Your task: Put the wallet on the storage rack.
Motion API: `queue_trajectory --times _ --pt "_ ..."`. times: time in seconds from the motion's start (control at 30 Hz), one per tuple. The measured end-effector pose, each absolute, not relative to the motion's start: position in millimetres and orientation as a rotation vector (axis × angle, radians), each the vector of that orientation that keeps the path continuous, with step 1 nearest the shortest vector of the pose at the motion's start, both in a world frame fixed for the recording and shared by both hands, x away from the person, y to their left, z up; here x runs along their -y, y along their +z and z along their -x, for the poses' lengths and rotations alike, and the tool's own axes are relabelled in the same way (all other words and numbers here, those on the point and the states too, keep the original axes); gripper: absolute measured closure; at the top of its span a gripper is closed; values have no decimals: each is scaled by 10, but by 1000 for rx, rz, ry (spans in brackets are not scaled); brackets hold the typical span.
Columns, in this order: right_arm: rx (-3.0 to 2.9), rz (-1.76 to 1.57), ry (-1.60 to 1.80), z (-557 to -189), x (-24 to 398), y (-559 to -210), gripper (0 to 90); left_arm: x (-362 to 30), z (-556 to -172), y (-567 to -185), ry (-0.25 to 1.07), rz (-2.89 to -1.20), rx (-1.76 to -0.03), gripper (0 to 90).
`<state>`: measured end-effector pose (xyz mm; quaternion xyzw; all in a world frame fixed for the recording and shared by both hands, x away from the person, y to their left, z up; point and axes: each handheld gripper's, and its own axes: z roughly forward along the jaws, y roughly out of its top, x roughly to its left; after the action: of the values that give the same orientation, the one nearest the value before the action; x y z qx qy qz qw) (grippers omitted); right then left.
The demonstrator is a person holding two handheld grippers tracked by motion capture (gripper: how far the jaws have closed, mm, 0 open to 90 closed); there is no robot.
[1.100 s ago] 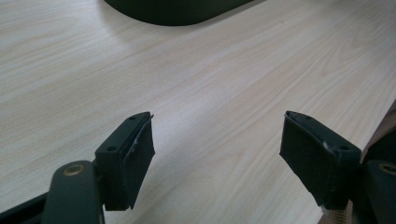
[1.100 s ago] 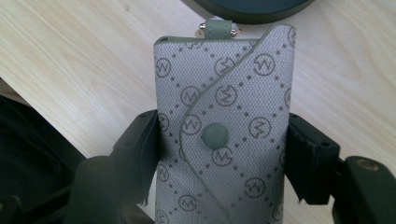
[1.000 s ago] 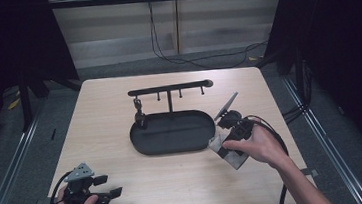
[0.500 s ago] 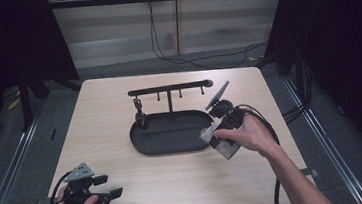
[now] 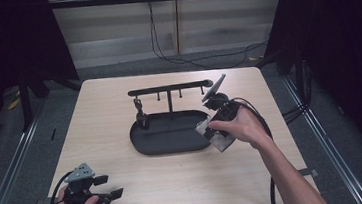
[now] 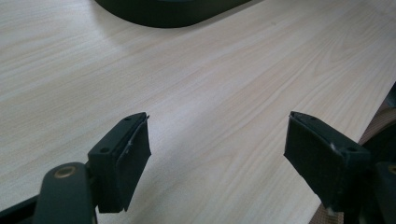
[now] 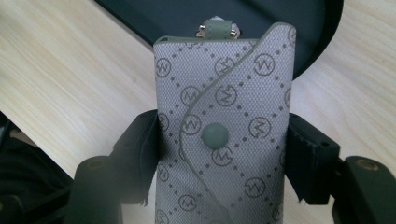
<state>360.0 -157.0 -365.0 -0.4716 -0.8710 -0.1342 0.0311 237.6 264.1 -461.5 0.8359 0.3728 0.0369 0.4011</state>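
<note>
From the high view, one grey key pouch (image 5: 214,135) is held by the right claw (image 5: 215,133) at the right end of one black oval tray (image 5: 170,143), under one hook rack (image 5: 167,88) bearing a single hung item (image 5: 141,117), probably so it can be hung alongside. In the left gripper view, the left claw (image 6: 233,158) is held apart and empty over bare desk (image 6: 210,84), apparently parked. In the right gripper view, the one pouch is clamped by its sides, strap loop (image 7: 218,27) forward over the tray, likely for hooking.

Key pouch (image 7: 224,130) apparently over tray's (image 5: 173,145) right end.
</note>
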Motion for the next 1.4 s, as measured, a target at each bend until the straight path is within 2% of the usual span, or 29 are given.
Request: queue_trajectory --times 1.4 --pt "2338 1778 -773 -4069 1755 -4030 344 -2631 -2385 -4620 94 -2120 -948 225"
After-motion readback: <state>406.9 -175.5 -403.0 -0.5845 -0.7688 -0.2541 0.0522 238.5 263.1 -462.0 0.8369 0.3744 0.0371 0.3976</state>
